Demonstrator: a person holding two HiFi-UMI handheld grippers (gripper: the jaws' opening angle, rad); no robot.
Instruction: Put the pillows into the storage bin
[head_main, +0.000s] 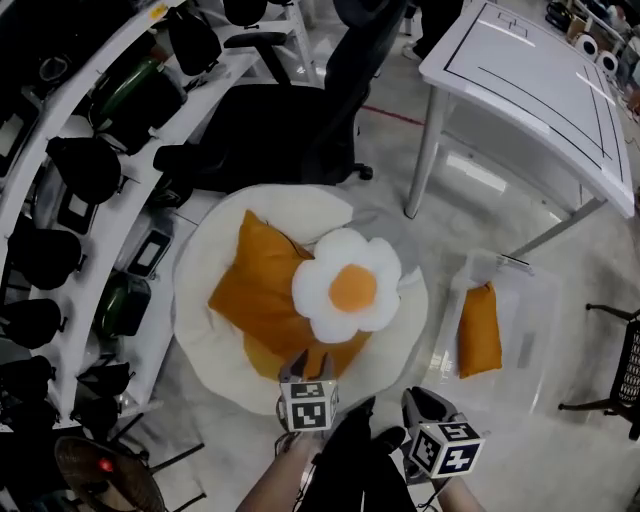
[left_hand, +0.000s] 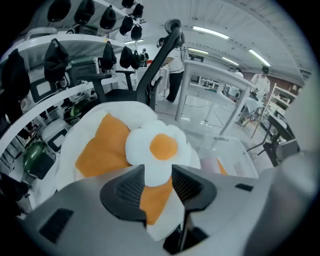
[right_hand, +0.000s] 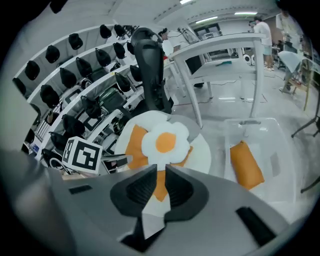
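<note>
White shelving (head_main: 60, 150) loaded with black gear runs down the left side, and the round cushion (head_main: 200, 300) lies with its left edge close against the foot of it. A black office chair (head_main: 290, 120) stands at the cushion's far edge.

On the cushion lies an orange pillow (head_main: 255, 290), tilted, with a white flower pillow (head_main: 348, 285) resting on its right part. The left gripper (left_hand: 158, 169) hangs over the cushion's near edge. Its fingers stand well apart with nothing between them, and the flower pillow shows beyond the gap. The right gripper (right_hand: 160, 168) is just beside it, its fingers parted only by a narrow slit and holding nothing.

A leg of the white table (head_main: 540, 90) comes down just past the cushion's far right edge. A strip of bare floor (head_main: 440, 300) separates the cushion from the clear storage bin (head_main: 530, 300). A second orange pillow (head_main: 479, 330) lies along the bin's left wall, leaving its right half free.
</note>
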